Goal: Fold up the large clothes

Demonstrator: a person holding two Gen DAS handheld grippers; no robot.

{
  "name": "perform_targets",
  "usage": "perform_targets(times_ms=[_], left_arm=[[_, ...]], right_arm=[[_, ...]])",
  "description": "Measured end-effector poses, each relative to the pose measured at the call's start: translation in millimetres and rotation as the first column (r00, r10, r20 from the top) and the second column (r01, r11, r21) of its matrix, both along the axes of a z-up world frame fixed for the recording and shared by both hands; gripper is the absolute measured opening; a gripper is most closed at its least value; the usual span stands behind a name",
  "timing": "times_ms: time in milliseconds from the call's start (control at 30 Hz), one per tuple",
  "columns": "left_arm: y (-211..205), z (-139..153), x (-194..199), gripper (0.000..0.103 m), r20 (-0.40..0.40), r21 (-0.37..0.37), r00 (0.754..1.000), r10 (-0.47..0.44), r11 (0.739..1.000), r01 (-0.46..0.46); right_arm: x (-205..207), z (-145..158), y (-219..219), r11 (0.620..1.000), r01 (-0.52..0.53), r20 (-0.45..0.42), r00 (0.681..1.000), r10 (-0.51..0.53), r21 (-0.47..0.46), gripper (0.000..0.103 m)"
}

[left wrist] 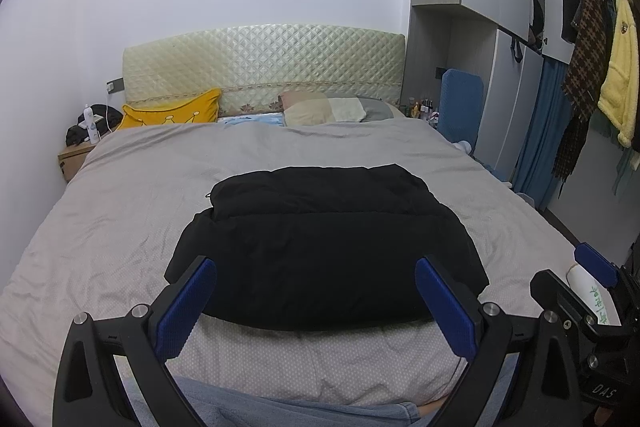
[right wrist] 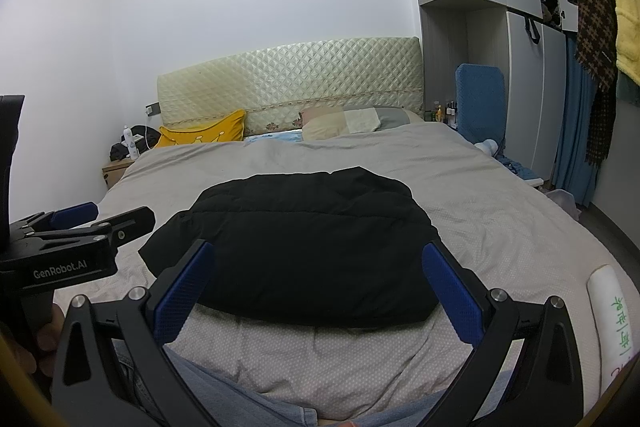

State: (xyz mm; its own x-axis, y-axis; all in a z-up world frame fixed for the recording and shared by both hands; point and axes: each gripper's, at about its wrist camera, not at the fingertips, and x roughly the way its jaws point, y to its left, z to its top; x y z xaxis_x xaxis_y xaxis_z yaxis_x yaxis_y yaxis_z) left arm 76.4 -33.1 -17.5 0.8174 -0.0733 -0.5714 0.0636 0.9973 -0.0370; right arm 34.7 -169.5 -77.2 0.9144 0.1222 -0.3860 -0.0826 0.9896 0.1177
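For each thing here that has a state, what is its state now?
black jacket: folded, lying flat on the bed
left hand-held gripper: open, holding nothing
right hand-held gripper: open, holding nothing
yellow pillow: leaning on the headboard
white tube: lying on the bed

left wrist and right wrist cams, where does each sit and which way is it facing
Left wrist view: on the left gripper, open, facing the headboard over the folded black padded jacket; the right gripper shows at right.
Right wrist view: on the right gripper, open, facing likewise; the left gripper shows at left.
Shared: jacket, grey-covered bed, yellow crown cushion.
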Motion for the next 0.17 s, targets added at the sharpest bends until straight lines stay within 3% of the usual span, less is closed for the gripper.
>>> perform_targets(times_ms=[167], left_arm=[[-0.4,0.9,-0.1,0.101,0.001,0.003,1.0,0.0,1.0,0.0]], right_arm=[[1.0,-0.9,0.6,1.0,-0.002,-0.008,1.0,0.002,0.002,0.103]])
